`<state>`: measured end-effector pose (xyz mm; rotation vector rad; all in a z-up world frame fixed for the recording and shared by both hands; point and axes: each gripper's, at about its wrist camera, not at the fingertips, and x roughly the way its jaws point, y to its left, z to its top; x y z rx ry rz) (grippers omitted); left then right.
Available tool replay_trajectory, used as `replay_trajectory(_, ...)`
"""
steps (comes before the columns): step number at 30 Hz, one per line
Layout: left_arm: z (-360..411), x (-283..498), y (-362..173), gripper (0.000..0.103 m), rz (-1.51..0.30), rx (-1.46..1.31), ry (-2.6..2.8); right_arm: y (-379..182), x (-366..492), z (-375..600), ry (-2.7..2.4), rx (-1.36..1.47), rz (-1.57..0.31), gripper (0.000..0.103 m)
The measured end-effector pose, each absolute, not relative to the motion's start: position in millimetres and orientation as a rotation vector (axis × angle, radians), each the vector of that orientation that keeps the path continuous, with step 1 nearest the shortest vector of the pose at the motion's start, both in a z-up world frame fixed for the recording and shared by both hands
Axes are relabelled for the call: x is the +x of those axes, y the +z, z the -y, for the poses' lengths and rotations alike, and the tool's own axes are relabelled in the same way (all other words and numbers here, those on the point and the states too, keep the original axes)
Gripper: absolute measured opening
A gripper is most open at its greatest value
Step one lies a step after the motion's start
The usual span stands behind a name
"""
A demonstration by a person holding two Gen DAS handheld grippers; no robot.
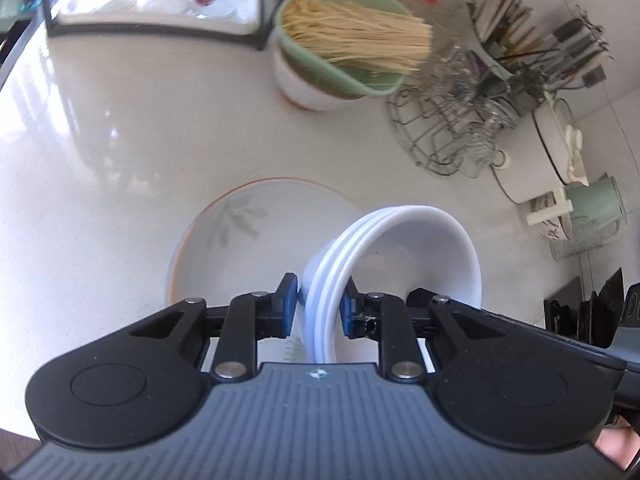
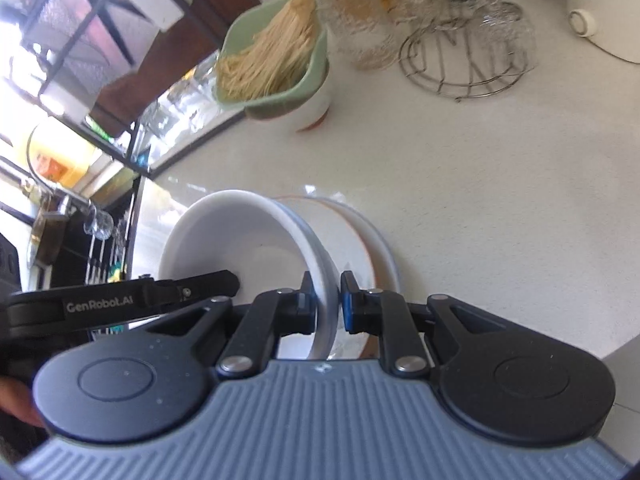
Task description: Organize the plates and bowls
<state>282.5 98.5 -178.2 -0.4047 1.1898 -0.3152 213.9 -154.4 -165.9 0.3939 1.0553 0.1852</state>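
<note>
A stack of white bowls [image 1: 400,248] is held between both grippers, just above a plate with an orange rim and a leaf print [image 1: 240,232] on the white counter. My left gripper [image 1: 318,304] is shut on the stack's rim on one side. My right gripper [image 2: 326,300] is shut on the opposite rim of the white bowls [image 2: 248,236]. The plate [image 2: 352,240] shows under the bowls in the right wrist view. The other gripper's black finger reaches into the bowl in each view.
A green dish of dry noodles [image 1: 344,36] sits in a white bowl [image 1: 304,88] farther back. A wire rack with glasses [image 1: 452,120], a utensil holder [image 1: 520,36], a white pot [image 1: 552,140] and a green mug [image 1: 596,200] stand at the right. A black-framed glass shelf [image 1: 160,4] is at the back left.
</note>
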Motion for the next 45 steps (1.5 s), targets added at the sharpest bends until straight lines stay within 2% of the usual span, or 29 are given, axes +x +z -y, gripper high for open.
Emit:
replay_trajectory(12,-113,284,-206,0.024,-1.245,-0.413,-0.247,-189,236,135,0.214,0.336,-1.13,0.017)
replay_trajectory(14,-113,282,-206,0.024,-1.245,-0.417,-0.244,-191,237,134,0.219,0.316,-1.135,0.02)
replay_trajectory(15,-113,281,-205,0.025,-1.244,-0.413,-0.24,-192,238,134,0.219,0.312,-1.133,0.02)
replay_trajectory(16,-112,280,-203,0.03,-1.24,-0.405,-0.238,-191,238,135,0.222,0.31,-1.123,0.022)
replay_trajectory(19,-110,271,-189,0.05,-1.18,-0.365,-0.245,-186,236,139,0.238,0.292,-1.1,0.032)
replay_trajectory(20,-108,267,-182,0.052,-1.158,-0.35,-0.23,-183,234,141,0.243,0.291,-1.084,0.038)
replay_trajectory(32,-75,211,-96,0.054,-0.971,-0.249,-0.16,-119,182,180,0.309,0.255,-0.876,0.039)
replay_trajectory(39,-46,162,-49,0.059,-0.858,-0.215,-0.131,-79,139,202,0.337,0.211,-0.744,0.039)
replay_trajectory(45,-25,115,-17,0.067,-0.79,-0.203,-0.125,-53,100,220,0.348,0.202,-0.644,0.039)
